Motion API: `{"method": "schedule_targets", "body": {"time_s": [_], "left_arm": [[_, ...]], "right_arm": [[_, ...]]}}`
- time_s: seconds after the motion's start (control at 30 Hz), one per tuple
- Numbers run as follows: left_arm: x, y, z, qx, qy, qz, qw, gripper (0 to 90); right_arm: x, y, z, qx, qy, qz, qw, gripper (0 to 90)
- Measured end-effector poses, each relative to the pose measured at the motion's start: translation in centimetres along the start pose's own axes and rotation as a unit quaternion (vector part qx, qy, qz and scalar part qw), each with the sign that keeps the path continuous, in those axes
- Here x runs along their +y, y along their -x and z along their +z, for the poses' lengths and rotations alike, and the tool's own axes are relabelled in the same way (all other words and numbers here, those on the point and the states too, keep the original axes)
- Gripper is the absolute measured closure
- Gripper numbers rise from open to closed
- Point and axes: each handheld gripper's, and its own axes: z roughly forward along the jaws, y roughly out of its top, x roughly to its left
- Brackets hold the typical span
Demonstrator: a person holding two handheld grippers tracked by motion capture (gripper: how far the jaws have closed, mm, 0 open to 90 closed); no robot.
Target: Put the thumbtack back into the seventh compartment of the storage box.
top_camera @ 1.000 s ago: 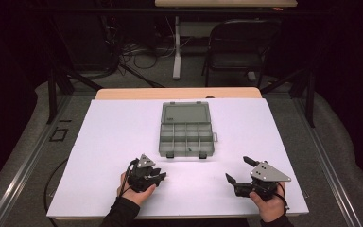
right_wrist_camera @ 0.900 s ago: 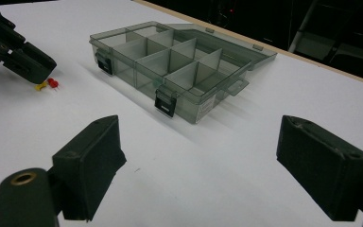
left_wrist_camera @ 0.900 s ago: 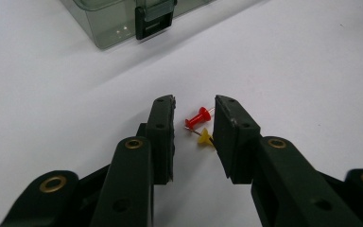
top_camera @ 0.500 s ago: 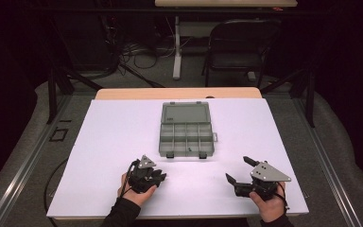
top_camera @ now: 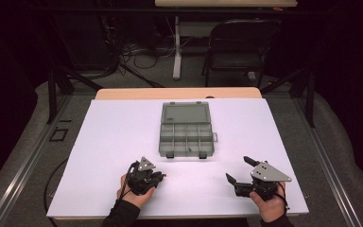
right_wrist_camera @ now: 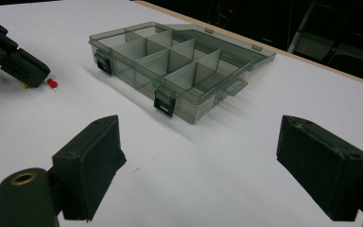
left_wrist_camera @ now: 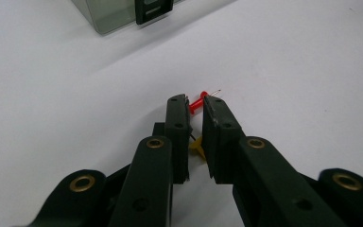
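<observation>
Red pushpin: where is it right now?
The red pushpin sits between the left hand-held gripper jaw tips, on the white table, near the open organiser box.

Your table (top_camera: 123,123) is white-topped with a bare wooden strip along its far edge. Beyond the table a dark folding chair (top_camera: 238,52) stands on grey floor (top_camera: 146,78), with loose cables (top_camera: 132,52) and a pale desk leg (top_camera: 176,47) to the chair's left. The room behind the chair is black and unlit.

Left gripper (left_wrist_camera: 196,105) low over table, jaws nearly closed; right gripper (right_wrist_camera: 212,156) jaws spread wide.
</observation>
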Motion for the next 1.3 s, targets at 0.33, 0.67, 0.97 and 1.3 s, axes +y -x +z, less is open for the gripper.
{"method": "schedule_targets", "body": {"time_s": [0.33, 0.67, 0.97, 1.3], "left_arm": [[0.0, -0.2, 0.0, -0.001, 0.001, -0.003, 1.0, 85.2], [0.2, -0.4, -0.3, -0.005, 0.003, -0.007, 1.0, 90.0], [0.2, -0.5, -0.4, -0.007, 0.002, -0.006, 1.0, 90.0], [0.7, -0.9, -1.6, -0.008, 0.023, -0.013, 0.9996, 90.0]], "right_arm": [[0.0, 0.0, 0.0, 0.0, 0.0, 0.0, 1.0, 14.4], [0.0, 0.0, 0.0, 0.0, 0.0, 0.0, 1.0, 14.4], [0.0, 0.0, 0.0, 0.001, -0.001, 0.0, 1.0, 14.4], [0.0, 0.0, 0.0, 0.0, -0.001, 0.0, 1.0, 14.5]]}}
